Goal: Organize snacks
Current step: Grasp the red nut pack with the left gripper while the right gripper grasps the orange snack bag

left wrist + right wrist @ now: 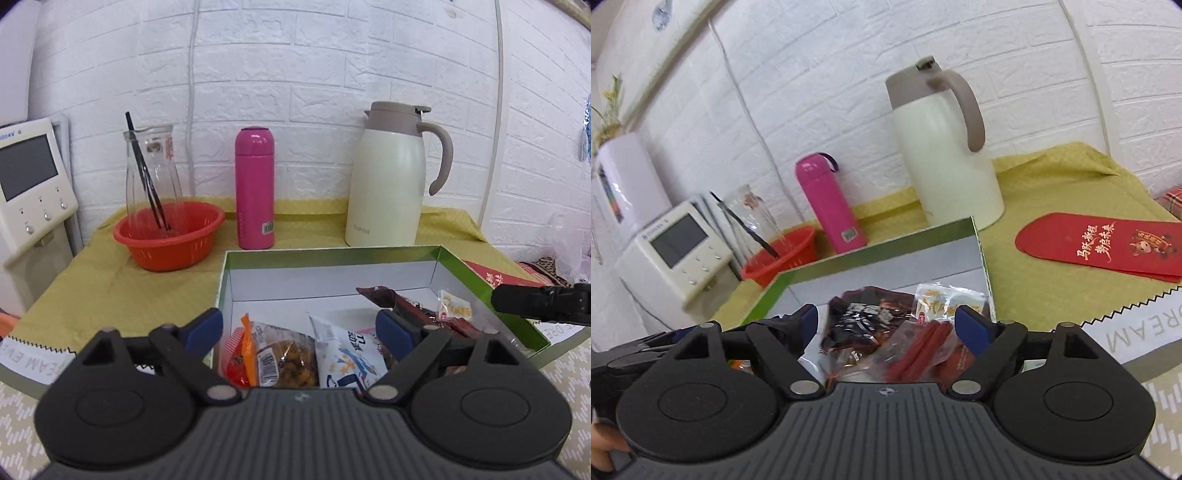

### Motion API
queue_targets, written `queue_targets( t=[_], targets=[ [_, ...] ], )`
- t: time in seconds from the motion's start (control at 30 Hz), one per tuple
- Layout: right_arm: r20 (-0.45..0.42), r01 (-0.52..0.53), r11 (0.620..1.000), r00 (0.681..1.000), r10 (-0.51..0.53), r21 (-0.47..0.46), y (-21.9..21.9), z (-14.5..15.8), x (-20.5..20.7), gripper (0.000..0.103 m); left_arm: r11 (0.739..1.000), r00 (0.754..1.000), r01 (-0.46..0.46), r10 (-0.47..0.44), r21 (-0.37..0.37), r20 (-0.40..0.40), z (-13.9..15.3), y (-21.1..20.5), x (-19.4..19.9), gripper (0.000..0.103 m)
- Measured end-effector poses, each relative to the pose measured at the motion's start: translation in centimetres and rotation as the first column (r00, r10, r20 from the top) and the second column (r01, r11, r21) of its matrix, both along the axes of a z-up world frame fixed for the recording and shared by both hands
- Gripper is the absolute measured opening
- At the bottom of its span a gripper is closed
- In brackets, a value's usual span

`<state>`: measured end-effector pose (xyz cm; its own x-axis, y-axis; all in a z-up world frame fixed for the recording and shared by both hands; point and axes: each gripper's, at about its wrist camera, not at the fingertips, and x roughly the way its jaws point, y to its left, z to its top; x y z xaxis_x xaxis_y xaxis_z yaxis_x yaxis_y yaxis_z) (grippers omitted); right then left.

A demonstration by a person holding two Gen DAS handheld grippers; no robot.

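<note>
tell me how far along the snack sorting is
Mostly done, it seems: several packets already lie in the green box, among them the dark red packet, the white and blue packet and the clear nut packet. Nothing is in hand: the left gripper and right gripper are open and empty. No loose snacks show on the tablecloth.

Assorted snack packets [295, 354] inside green-rimmed box [332, 253]

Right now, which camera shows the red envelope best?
The right wrist view. There the red envelope lies flat on the yellow cloth to the right of the box, gold writing showing. The left wrist view catches only a red sliver past the box's far right edge.
</note>
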<state>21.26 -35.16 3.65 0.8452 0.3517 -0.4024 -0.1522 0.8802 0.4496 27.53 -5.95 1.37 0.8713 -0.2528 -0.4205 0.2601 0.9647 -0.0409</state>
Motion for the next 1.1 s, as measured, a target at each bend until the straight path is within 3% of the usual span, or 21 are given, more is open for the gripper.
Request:
queue_targets(
  t=[0.17,0.3,0.43,0.57,0.73,0.8,0.9,0.97,1.0,1.03,1.1],
  targets=[
    [0.04,-0.047,0.999,0.998,0.047,-0.001,-2.4,0.7,-4.2,0.103,0.999,1.0,0.008,-0.008,-0.041,0.006,0.2,1.8,-4.8,0.099],
    [0.0,-0.135,0.986,0.991,0.136,-0.096,-2.7,-0.6,-6.9,0.103,0.994,0.995,0.039,-0.048,-0.099,-0.085,-1.5,2.6,-8.6,0.099],
    [-0.013,-0.197,0.914,0.978,0.206,-0.355,-1.2,-1.9,-7.5,0.103,0.987,0.977,0.097,-0.119,-0.129,-0.179,-3.1,1.2,-10.5,0.099],
    [-0.047,-0.287,0.834,0.952,0.301,-0.471,-0.1,-2.9,-6.3,0.103,0.99,0.962,0.104,-0.125,-0.097,-0.242,-4.6,-1.3,-11.0,0.099],
    [-0.102,-0.372,0.809,0.924,0.368,-0.455,0.3,-4.4,-4.6,0.103,0.992,0.943,0.077,-0.105,-0.101,-0.314,-6.4,-3.7,-10.9,0.099],
    [-0.107,-0.389,0.832,0.919,0.379,-0.395,-0.4,-4.7,-3.9,0.103,0.994,0.957,0.076,-0.096,-0.082,-0.273,-6.5,-4.5,-11.3,0.099],
    [-0.126,-0.399,0.867,0.917,0.378,-0.298,-1.6,-5.1,-3.6,0.103,0.992,0.961,0.063,-0.09,-0.11,-0.263,-6.8,-5.0,-11.4,0.098],
    [-0.122,-0.379,0.867,0.925,0.359,-0.322,-1.6,-4.9,-4.4,0.103,0.99,0.963,0.067,-0.097,-0.126,-0.25,-6.8,-5.0,-11.6,0.086],
    [-0.123,-0.381,0.863,0.924,0.361,-0.331,-1.6,-4.8,-4.8,0.097,0.987,0.963,0.077,-0.111,-0.142,-0.245,-6.7,-4.9,-11.7,0.063],
    [-0.122,-0.379,0.862,0.925,0.359,-0.337,-1.6,-4.7,-5.1,0.092,0.984,0.961,0.082,-0.121,-0.16,-0.247,-6.7,-4.8,-11.7,0.053],
    [-0.127,-0.369,0.85,0.929,0.347,-0.376,-1.2,-4.5,-5.9,0.09,0.976,0.956,0.087,-0.139,-0.2,-0.26,-6.7,-4.4,-11.5,0.046]
  ],
)
